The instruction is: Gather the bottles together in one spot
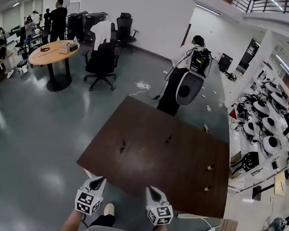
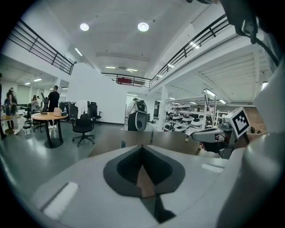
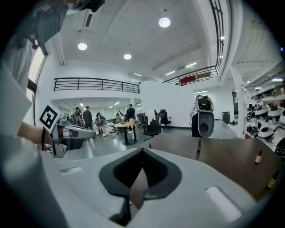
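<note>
Five small bottles (image 1: 123, 145) stand scattered on the dark brown rectangular wooden desk (image 1: 150, 174). Two dark ones stand apart from each other near its middle, and three more are spaced well apart along its right side. The left gripper (image 1: 101, 179) and the right gripper (image 1: 149, 189) hover side by side at the desk's near edge, pointing across it. Both gripper views show the jaws closed tip to tip, with nothing held between them.
</note>
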Demonstrator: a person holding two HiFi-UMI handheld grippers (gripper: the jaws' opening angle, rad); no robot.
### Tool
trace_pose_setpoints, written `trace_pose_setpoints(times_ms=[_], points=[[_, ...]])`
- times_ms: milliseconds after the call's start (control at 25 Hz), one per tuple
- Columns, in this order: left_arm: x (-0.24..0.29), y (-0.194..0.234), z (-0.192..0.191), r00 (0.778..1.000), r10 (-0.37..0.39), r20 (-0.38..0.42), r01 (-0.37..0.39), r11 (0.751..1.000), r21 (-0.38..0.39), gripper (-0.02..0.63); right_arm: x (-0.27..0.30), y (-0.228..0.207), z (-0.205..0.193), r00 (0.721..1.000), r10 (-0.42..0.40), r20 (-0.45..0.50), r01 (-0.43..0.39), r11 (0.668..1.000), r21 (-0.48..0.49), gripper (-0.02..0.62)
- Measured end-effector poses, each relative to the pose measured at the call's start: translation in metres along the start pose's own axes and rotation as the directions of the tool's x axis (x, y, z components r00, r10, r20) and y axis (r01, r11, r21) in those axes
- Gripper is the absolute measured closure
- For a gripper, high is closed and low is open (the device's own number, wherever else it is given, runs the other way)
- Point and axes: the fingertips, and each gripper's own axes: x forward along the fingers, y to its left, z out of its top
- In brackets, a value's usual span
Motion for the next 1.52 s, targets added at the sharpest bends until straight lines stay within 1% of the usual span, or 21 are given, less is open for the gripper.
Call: trace_pose_setpoints(times_ms=[120,280,480,720,880,1400,1520], points=[[0.008,0.028,0.003,1.0,-0.004,-0.004,0.004,1.0,-0.009,0.604,0.028,0.006,0.011,1.0,-0.003,0.006,0.003,1.0,-0.009,0.594],[0.019,0.059,0.005,1.0,0.009,-0.008,-0.01,1.0,-0.019,0.605,0.058,0.009,0.025,1.0,-0.007,0.015,0.007,0.999,-0.032,0.594],[0.031,0.078,0.006,1.0,0.026,0.001,-0.026,0.999,-0.039,0.604,0.088,0.008,0.033,1.0,0.01,0.007,-0.009,0.998,-0.054,0.594],[0.049,0.095,-0.003,0.999,0.049,-0.016,-0.05,0.996,-0.069,0.604,0.127,-0.002,0.02,0.998,0.041,-0.04,-0.043,0.997,-0.068,0.594],[0.057,0.107,-0.016,0.995,0.095,-0.028,-0.097,0.991,-0.087,0.604,0.15,-0.003,0.005,0.995,0.079,-0.061,-0.084,0.994,-0.073,0.594],[0.085,0.114,-0.053,0.986,0.149,-0.076,-0.158,0.978,-0.135,0.604,0.209,-0.018,-0.037,0.984,0.146,-0.101,-0.15,0.988,-0.034,0.594],[0.088,0.117,-0.059,0.984,0.156,-0.086,-0.167,0.976,-0.141,0.604,0.22,-0.017,-0.044,0.981,0.158,-0.112,-0.163,0.986,-0.038,0.594]])
